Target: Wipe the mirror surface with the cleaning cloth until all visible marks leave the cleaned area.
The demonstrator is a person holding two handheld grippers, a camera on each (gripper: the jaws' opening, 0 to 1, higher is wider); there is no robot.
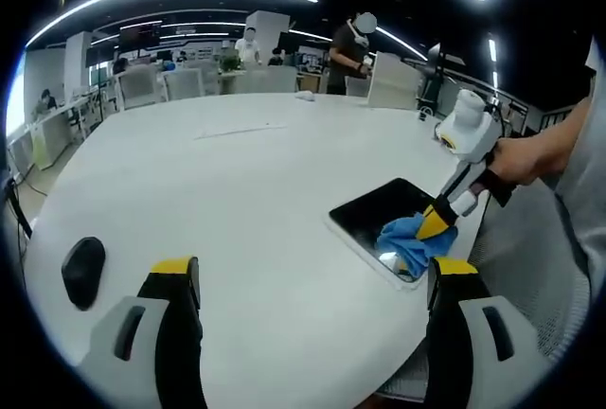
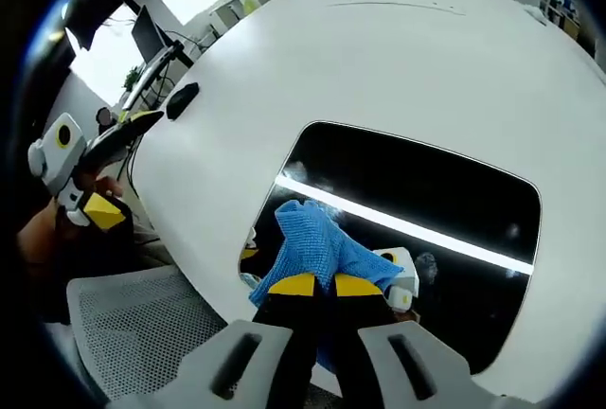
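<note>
A dark rectangular mirror [image 2: 426,201] lies flat near the edge of the white round table [image 1: 237,182]; it reflects a ceiling light strip and carries faint smudges. My right gripper [image 2: 327,285] is shut on a blue cleaning cloth [image 2: 311,237] and presses it onto the mirror's near corner. In the left gripper view the mirror [image 1: 374,210] sits at the right, with the cloth [image 1: 409,244] under the right gripper [image 1: 437,223]. My left gripper [image 1: 314,272] hovers open and holds nothing, left of the mirror. It also appears off the table edge as the left gripper [image 2: 123,165].
A black computer mouse [image 1: 83,272] lies on the table to the left, seen too as the mouse [image 2: 182,98]. A grey mesh chair [image 2: 133,324] stands by the table edge beside the mirror. People and desks are far behind the table.
</note>
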